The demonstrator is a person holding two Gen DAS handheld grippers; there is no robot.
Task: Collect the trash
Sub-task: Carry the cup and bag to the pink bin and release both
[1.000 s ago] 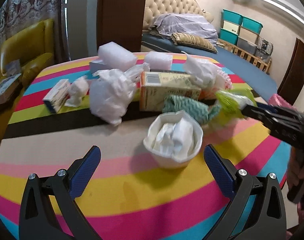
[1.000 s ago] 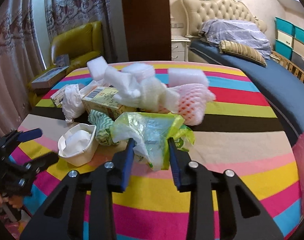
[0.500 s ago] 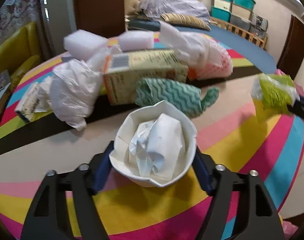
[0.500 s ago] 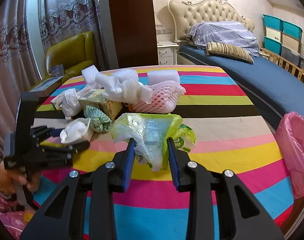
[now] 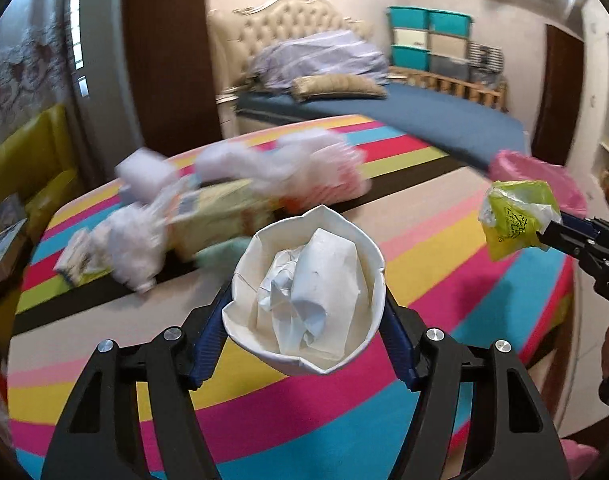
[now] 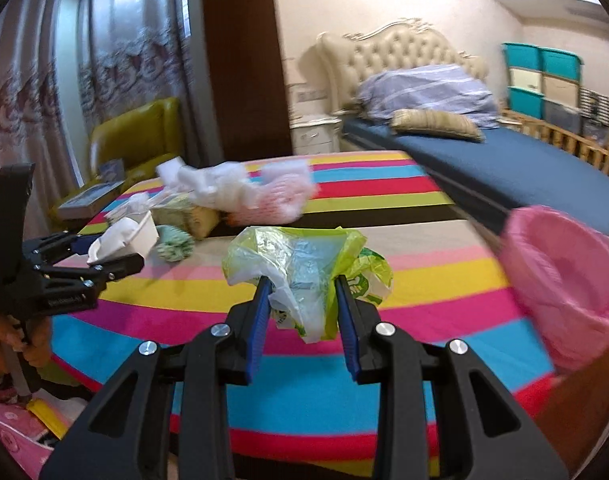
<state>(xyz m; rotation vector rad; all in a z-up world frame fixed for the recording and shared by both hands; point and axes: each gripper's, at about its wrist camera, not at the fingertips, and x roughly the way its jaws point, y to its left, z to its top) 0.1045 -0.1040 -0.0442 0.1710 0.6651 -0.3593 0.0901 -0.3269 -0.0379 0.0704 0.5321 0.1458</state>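
A crumpled white paper bowl (image 5: pixel 304 248) stuffed with tissue hangs above the striped table (image 5: pixel 444 264). My left gripper (image 5: pixel 304 312) squeezes it from both sides, its jaws still closing a little. In the right wrist view the same bowl (image 6: pixel 124 236) sits in the left gripper (image 6: pixel 116 252) at the left. My right gripper (image 6: pixel 302 284) is shut on a green and clear plastic bag (image 6: pixel 300 256), held above the table. In the left wrist view that bag (image 5: pixel 516 216) hangs at the right from the right gripper (image 5: pixel 552 232).
A bin lined with a pink bag (image 6: pixel 564 280) stands off the table's right edge. A pile of foam, plastic bags, a carton and a green cloth (image 6: pixel 224 196) lies at the table's far side. A bed (image 6: pixel 484 160) and a yellow chair (image 6: pixel 136 140) stand behind.
My left gripper closed on the paper bowl and lifted it off the table. Both grippers have swung right, bringing the pink bin into view. The right gripper kept its hold on the green bag.
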